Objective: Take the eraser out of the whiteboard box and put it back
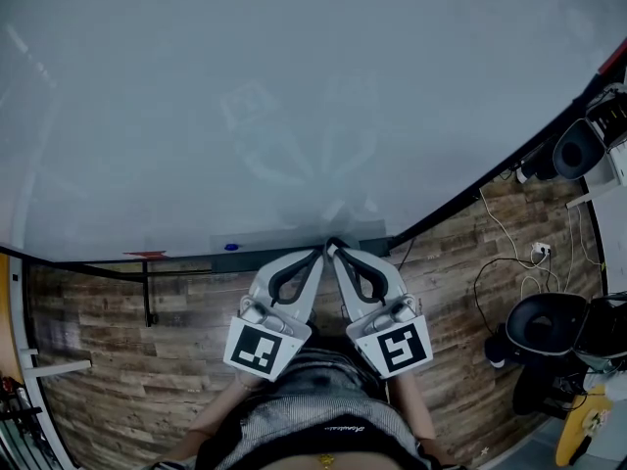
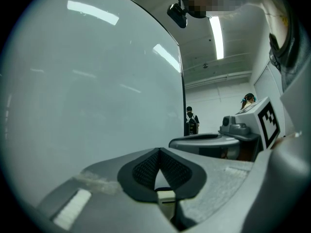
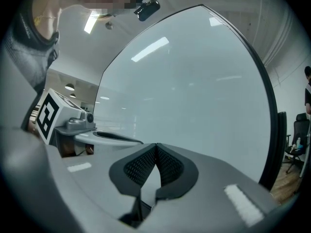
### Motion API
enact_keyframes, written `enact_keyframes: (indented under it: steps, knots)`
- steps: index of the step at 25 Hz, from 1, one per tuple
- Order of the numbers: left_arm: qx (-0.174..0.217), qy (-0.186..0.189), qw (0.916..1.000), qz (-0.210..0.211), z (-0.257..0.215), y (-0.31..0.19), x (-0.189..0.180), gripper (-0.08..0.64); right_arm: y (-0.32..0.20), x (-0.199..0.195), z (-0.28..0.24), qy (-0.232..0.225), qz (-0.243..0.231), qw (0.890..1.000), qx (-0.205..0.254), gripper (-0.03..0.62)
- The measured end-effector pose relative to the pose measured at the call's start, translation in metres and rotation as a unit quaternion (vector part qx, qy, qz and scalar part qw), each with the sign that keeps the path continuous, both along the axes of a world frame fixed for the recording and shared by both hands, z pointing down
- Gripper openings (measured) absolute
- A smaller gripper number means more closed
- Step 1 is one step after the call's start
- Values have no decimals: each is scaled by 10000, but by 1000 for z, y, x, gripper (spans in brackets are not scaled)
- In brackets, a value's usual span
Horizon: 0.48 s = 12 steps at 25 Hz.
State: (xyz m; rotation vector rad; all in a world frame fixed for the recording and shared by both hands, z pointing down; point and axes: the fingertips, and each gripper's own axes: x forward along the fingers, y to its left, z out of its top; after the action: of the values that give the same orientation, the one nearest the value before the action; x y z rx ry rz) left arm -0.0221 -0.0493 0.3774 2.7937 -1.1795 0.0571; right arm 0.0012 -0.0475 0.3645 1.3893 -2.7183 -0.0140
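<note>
While my left gripper (image 1: pixel 321 252) and right gripper (image 1: pixel 336 248) sit clenched empty near the long grey whiteboard tray (image 1: pixel 279 242), only the head view shows it.

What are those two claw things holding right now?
Nothing. The left gripper and the right gripper are both shut, with nothing between their jaws.

Probably an office: large whiteboard (image 1: pixel 294 86), ceiling strip light (image 2: pixel 216 35), office chair (image 3: pixel 295 140)
</note>
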Motion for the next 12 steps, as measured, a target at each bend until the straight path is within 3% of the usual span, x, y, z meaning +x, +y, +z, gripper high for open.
enact_keyframes:
  steps: [12]
  knots:
    - [-69, -46, 10000, 33, 6, -9, 3, 0, -7, -3, 4, 256, -92, 9996, 12, 0]
